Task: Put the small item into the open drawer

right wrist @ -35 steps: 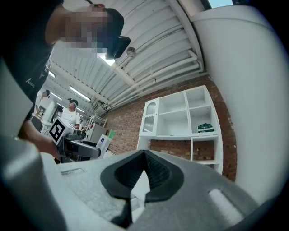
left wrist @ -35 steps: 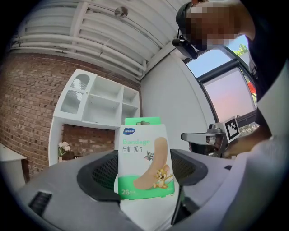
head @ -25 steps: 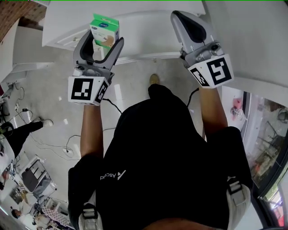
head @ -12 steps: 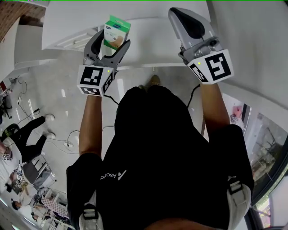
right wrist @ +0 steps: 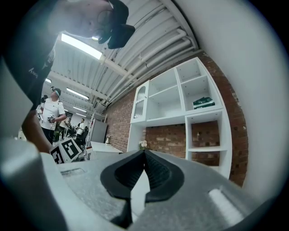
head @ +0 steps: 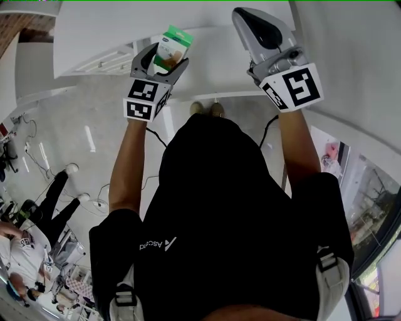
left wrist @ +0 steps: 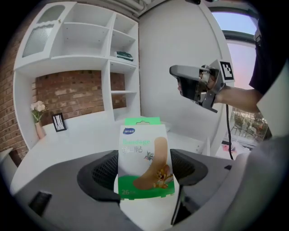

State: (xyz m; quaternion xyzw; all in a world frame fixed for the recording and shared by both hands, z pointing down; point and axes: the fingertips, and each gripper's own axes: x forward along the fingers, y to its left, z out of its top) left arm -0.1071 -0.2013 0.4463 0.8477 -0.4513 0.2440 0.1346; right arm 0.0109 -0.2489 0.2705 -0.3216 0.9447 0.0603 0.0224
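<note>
Over the near edge of the white tabletop (head: 100,31), we clamp the bandage box (left wrist: 143,158) upright in the jaws of our left tool (left wrist: 143,170); our right tool (right wrist: 144,168), jaws pressed together on nothing, hangs apart at the right.

left gripper (head: 164,60) clamped, right gripper (head: 253,21) closed

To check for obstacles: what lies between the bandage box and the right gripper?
Nothing stands there: in the head view only bare white surface shows between the bandage box in the left gripper and the right gripper.
</note>
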